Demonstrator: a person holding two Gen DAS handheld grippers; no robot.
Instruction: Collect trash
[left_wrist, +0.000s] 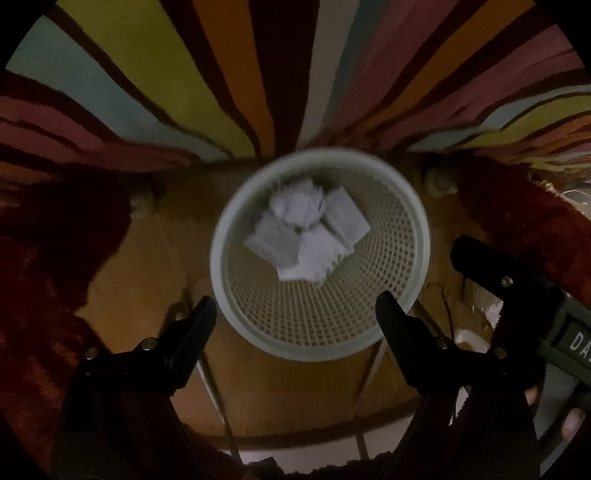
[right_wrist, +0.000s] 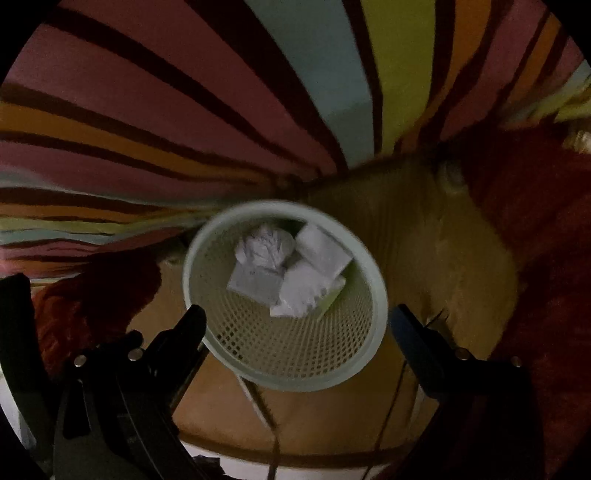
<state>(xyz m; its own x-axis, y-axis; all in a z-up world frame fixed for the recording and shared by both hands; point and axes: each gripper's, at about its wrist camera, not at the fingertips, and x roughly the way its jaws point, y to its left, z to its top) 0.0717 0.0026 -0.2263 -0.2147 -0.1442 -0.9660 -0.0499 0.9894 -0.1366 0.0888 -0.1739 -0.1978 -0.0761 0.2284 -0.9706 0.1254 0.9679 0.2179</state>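
Your left gripper (left_wrist: 295, 314) and right gripper (right_wrist: 297, 325) both hang above the mesh wastebasket (left_wrist: 413, 221), jaws spread and empty. The crumpled white paper (left_wrist: 306, 236) lies inside it, so the drop looks done, likely positioned for that release.
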